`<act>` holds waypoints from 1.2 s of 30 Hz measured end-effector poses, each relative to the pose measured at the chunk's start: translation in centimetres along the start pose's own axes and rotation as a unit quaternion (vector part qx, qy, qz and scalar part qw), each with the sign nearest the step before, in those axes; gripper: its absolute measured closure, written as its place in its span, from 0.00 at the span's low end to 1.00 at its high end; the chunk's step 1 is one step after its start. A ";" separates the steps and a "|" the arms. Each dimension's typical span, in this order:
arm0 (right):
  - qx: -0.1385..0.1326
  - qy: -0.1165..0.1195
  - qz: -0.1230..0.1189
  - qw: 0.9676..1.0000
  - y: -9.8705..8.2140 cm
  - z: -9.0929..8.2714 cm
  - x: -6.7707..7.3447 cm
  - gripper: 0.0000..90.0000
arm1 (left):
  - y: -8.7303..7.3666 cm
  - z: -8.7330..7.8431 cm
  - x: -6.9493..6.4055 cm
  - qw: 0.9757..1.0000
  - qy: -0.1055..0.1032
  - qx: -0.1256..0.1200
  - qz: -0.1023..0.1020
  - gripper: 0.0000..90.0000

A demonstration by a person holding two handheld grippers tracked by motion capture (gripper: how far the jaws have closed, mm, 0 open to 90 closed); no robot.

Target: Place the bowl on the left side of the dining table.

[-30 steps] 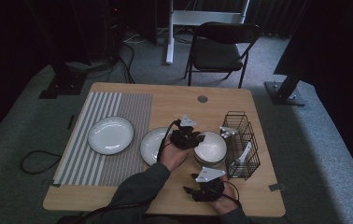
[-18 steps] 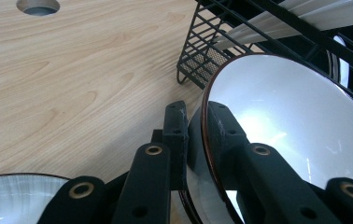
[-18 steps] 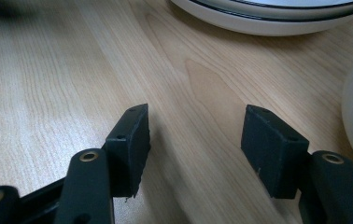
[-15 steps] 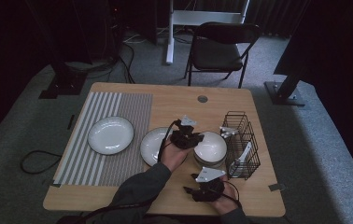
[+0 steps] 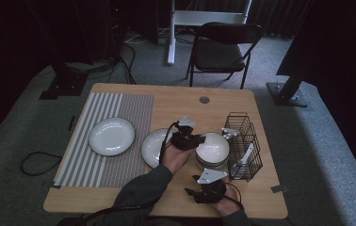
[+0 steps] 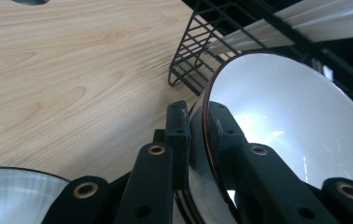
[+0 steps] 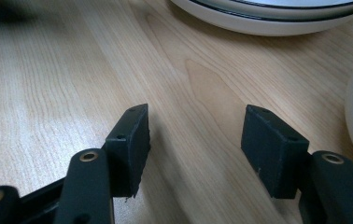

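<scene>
left gripper [image 6: 198, 135] jaws pinched, right gripper [image 7: 195, 140] agape

A dim lab or studio set up for recording: a wooden table [image 5: 176, 101] stands on grey carpet [image 5: 20, 188], with black equipment stands [image 5: 65, 80] and trailing cables [image 5: 124, 61] at upper left and a folding chair [image 5: 223, 47] at top centre.

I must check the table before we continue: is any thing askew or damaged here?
Nothing looks damaged or spilled. The top bowl is tilted, but only because the left gripper clamps its rim. The other plates lie flat on the table.
</scene>
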State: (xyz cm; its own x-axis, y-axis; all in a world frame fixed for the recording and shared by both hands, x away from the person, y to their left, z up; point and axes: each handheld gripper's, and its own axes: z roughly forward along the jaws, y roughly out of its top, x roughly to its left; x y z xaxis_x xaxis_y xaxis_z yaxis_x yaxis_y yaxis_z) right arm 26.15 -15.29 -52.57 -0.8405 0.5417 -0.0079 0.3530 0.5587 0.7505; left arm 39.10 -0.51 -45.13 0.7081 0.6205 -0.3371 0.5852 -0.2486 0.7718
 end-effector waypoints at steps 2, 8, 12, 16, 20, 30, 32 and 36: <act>0.000 0.000 0.000 1.000 0.0 0.0 0.0 0.46 | 0.1 -0.2 0.0 1.000 -0.006 -0.003 -0.004 0.91; 0.000 0.000 0.001 1.000 0.0 0.0 0.0 0.46 | 0.6 -0.9 -0.1 1.000 -0.009 -0.015 -0.004 0.91; 0.000 0.000 0.001 1.000 0.0 0.0 0.0 0.46 | 0.7 -1.4 0.2 1.000 -0.010 -0.023 -0.011 0.91; 0.000 0.000 0.001 1.000 0.0 0.0 0.0 0.46 | 0.9 -2.0 0.6 0.999 -0.008 -0.031 -0.016 0.91; 0.000 0.000 0.001 1.000 0.0 0.0 0.0 0.46 | 1.0 -2.6 1.1 0.999 -0.008 -0.038 -0.025 0.90; 0.000 0.000 0.001 1.000 0.0 0.0 0.0 0.46 | 1.2 -4.0 2.4 0.998 0.000 -0.056 -0.039 0.90; 0.000 0.000 0.001 1.000 0.0 0.0 0.0 0.46 | 1.2 -4.2 2.7 0.997 0.001 -0.057 -0.041 0.90; 0.000 0.000 0.001 1.000 0.0 0.0 0.0 0.46 | 1.1 -4.7 3.1 0.997 0.003 -0.061 -0.048 0.90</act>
State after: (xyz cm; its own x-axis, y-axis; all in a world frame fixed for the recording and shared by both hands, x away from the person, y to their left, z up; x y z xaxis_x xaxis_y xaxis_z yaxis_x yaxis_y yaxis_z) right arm 26.14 -15.29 -52.56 -0.8400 0.5426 -0.0066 0.3548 0.5583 0.7500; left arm 40.08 4.63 -42.82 0.6482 0.6421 -0.4093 0.5975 -0.0958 0.7961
